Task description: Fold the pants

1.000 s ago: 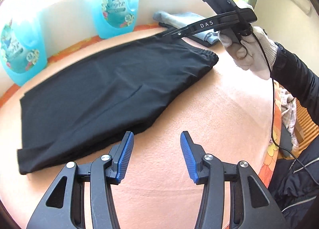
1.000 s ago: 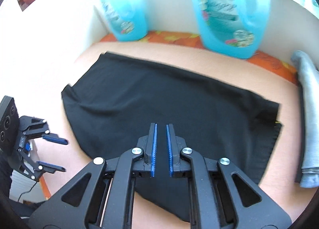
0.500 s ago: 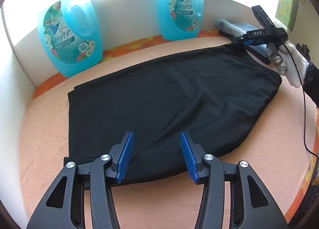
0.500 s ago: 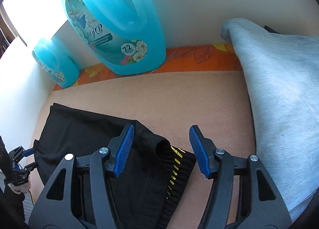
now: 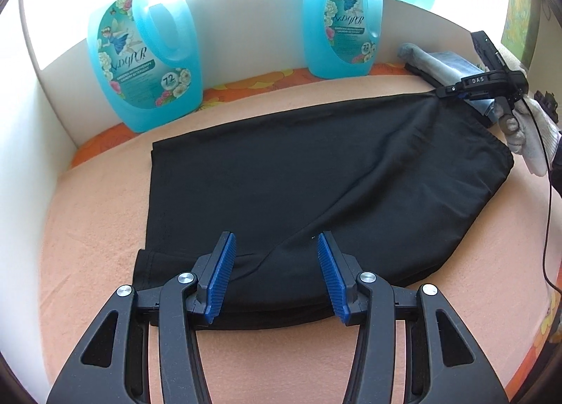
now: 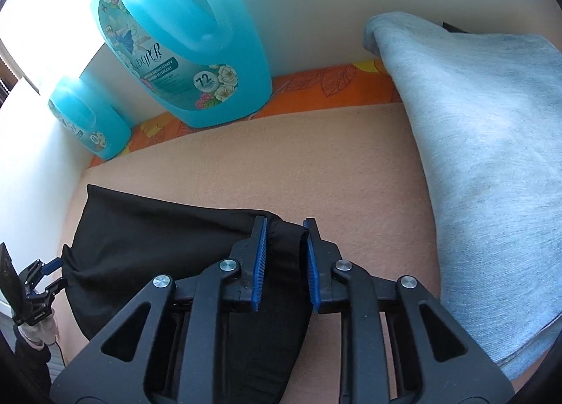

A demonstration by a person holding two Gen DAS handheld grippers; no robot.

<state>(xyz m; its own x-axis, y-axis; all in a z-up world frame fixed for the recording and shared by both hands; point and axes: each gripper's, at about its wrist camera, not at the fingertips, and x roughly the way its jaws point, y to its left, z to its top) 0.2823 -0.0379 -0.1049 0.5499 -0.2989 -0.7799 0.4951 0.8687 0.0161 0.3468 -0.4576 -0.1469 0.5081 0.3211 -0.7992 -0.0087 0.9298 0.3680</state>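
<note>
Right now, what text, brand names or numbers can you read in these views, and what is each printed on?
"DAS": on the right gripper.
"72": round badge on the left detergent jug.
"72 HOURS": badge on the near detergent jug.
Script brand name and small lines on the jug labels: too stylised or small to read.

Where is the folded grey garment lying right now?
In the right wrist view, the grey garment lies at the right, against the back wall, just right of the black pants.
</note>
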